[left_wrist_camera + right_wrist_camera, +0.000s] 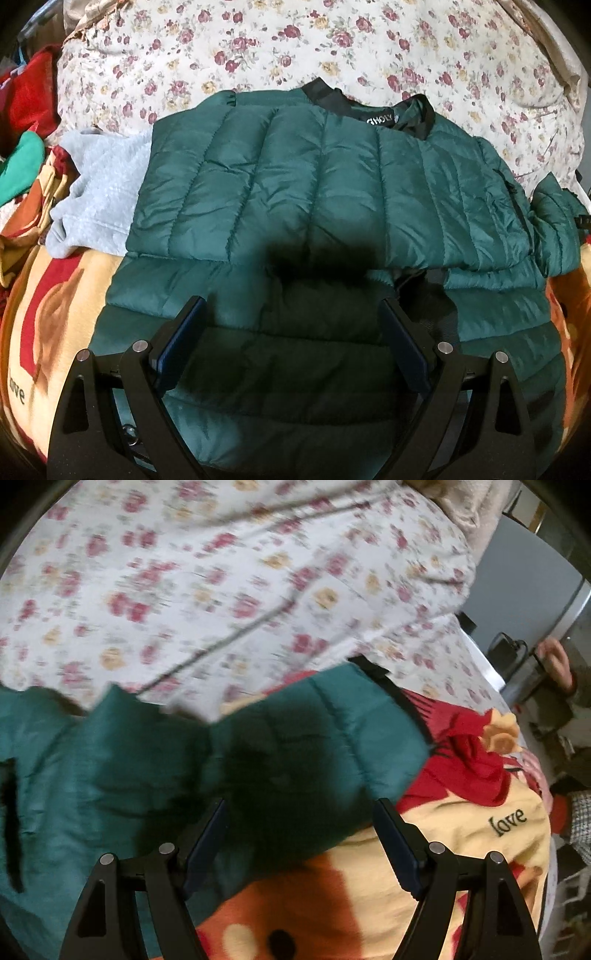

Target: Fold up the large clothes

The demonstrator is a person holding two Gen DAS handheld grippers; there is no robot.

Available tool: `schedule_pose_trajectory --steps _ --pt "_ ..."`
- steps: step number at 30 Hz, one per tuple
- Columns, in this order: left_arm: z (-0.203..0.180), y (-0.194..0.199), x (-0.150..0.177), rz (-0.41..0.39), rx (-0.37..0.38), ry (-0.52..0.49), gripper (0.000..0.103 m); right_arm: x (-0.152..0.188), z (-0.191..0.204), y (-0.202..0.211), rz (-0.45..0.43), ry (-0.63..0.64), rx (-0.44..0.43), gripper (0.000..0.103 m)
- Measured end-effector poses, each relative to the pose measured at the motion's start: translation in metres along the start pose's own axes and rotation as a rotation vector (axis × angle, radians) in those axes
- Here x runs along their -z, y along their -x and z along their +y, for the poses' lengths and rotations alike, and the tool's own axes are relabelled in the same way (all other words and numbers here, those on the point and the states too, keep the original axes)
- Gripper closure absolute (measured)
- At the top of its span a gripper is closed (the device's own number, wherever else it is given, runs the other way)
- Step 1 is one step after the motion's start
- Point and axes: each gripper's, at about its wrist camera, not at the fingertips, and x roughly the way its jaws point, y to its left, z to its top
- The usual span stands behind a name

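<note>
- Two grippers hover above the green puffer jacket point(314, 192), spread on a cartoon blanket point(461, 834) beside a floral quilt point(258, 48).
- Left gripper point(293, 306): fingers wide, empty.
- Right gripper point(301, 805): fingers wide, gripping nothing.

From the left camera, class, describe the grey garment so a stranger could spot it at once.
Find the floral quilt, then the green jacket spread below it. The grey garment pokes out from under the jacket's left edge: pale, fleecy and plain, unlike the shiny jacket and the red clothes further left.

Floral quilt point(332, 48) (bed), patterned blanket point(461, 849)
</note>
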Motion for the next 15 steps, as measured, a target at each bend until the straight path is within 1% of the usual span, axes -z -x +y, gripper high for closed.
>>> schedule_pose_trajectory --steps 2,5,7,8,9,10,12,14,15 --pt "-0.001 -0.003 0.001 0.008 -0.004 -0.006 0.01 -0.002 -0.005 -0.011 0.018 -0.004 0.015 0.026" --pt "-0.001 -0.004 0.002 0.013 -0.007 -0.007 0.01 -0.004 -0.008 -0.03 0.047 -0.008 -0.002 0.025" --pt "0.0 -0.005 0.001 0.017 -0.007 -0.002 0.01 -0.004 -0.005 -0.038 0.04 0.018 -0.009 0.025" --pt "0.0 -0.006 0.001 0.018 -0.008 -0.001 0.01 -0.004 -0.003 -0.039 0.025 0.035 -0.016 0.028" --pt "0.0 -0.007 0.001 0.019 -0.01 -0.001 0.01 -0.003 -0.001 -0.04 0.015 0.046 -0.017 0.045" --pt "0.0 -0.008 0.001 0.02 -0.011 -0.001 0.01 -0.003 0.0 -0.041 0.01 0.056 -0.01 0.053" --pt "-0.001 -0.01 0.002 0.023 -0.017 -0.006 0.01 -0.003 0.002 -0.04 -0.005 0.067 -0.008 0.073" --pt "-0.002 -0.01 0.002 0.022 -0.02 -0.011 0.01 -0.002 0.001 -0.035 -0.014 0.058 -0.049 0.084" --pt "-0.002 -0.009 0.003 0.021 -0.018 -0.012 0.01 -0.002 0.002 -0.032 -0.017 0.051 -0.065 0.087"
